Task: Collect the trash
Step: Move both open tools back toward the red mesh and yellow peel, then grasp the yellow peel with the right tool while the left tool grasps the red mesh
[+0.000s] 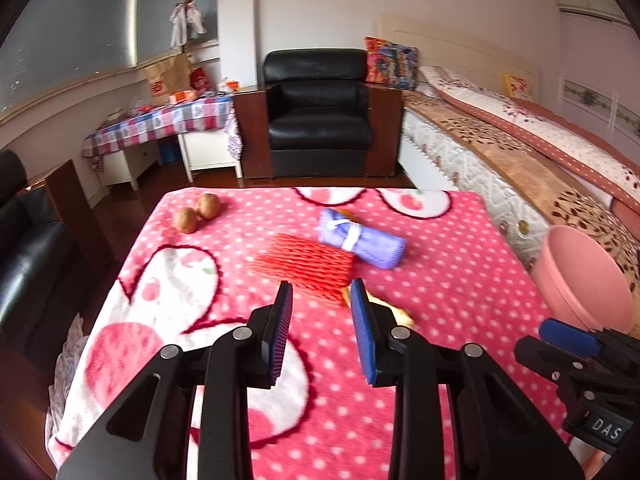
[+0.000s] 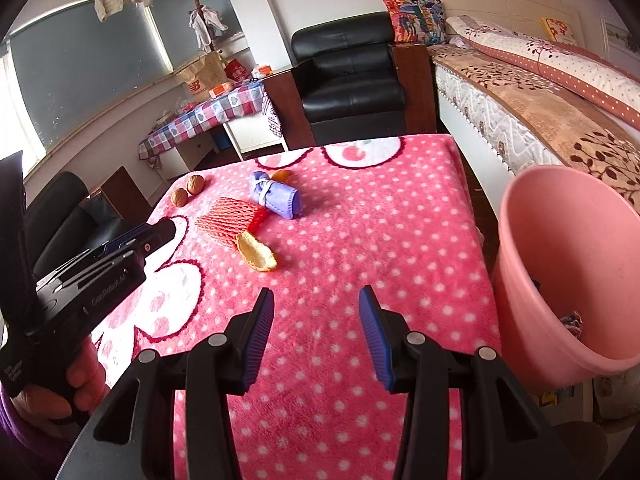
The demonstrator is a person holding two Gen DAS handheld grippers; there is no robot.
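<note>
While you hold both tools above the pink polka-dot fleece blanket [image 2: 360,220], your left gripper [image 1: 320,294] has its blue-padded fingers spread with nothing between them, its tips just short of the red foam fruit net [image 1: 306,266]. That net lies near the middle of the blanket, and touching its near right corner is a curved piece of yellow-orange fruit peel [image 2: 256,252], which the left gripper's right finger partly hides in the left wrist view. Just beyond the net on the far right side lies a rolled lilac cloth tied with a white cord [image 1: 360,240], and a small orange scrap [image 2: 281,175] shows at its far end. Two brown walnuts [image 1: 198,212] sit touching each other near the far left corner of the blanket, well apart from the net. Your right gripper [image 2: 316,300] also has its fingers spread and empty, hovering over bare blanket nearer to you than the peel. To its right, beside the blanket's edge, stands the pink plastic bin [image 2: 568,280], with some scraps lying inside it.
</note>
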